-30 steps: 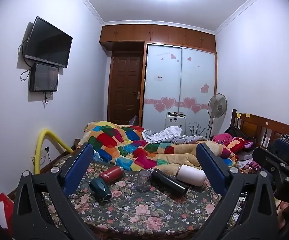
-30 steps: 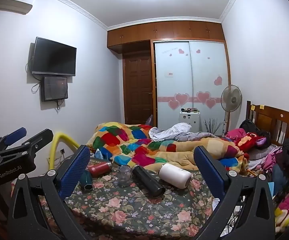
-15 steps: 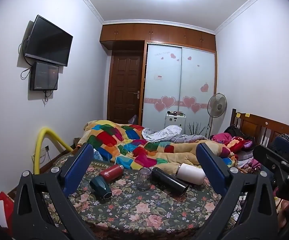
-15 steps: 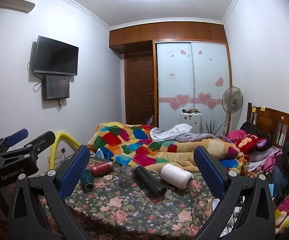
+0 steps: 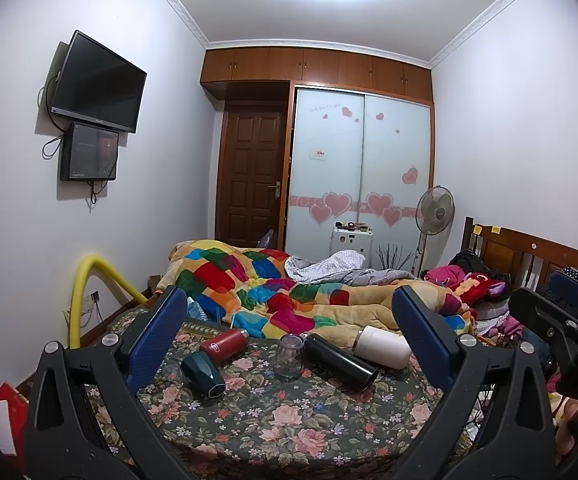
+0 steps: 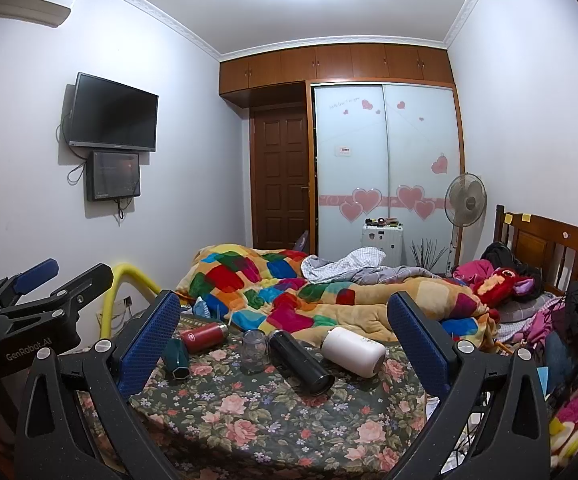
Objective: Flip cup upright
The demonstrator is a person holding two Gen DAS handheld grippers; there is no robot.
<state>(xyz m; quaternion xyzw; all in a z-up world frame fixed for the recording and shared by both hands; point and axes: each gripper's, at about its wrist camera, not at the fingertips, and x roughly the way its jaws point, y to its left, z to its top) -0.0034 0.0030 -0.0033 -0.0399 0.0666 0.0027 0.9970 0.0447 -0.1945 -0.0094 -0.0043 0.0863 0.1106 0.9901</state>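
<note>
Five containers are lying or standing on the flowered cloth of the desk (image 5: 289, 420). A clear glass cup (image 5: 289, 357) (image 6: 255, 351) is standing with its narrower end up near the middle of the far part; whether anything is in it cannot be told. Just right of it a black flask (image 5: 339, 361) (image 6: 300, 356) is lying on its side, and farther right a white flask (image 5: 381, 347) (image 6: 353, 350) is lying too. To the left a red flask (image 5: 224, 345) (image 6: 203, 337) and a dark green cup (image 5: 203, 373) (image 6: 177, 358) are lying on their sides.

The left tongs (image 5: 289, 340) are gaping wide and gripping nothing, hanging near the viewer, with the glass cup showing between their blue pads, well beyond them. The right tongs (image 6: 283, 338) are likewise spread wide and empty, the glass cup slightly left of their middle.

A patchwork quilt (image 5: 273, 292) is bunching up on the bed behind the desk.
</note>
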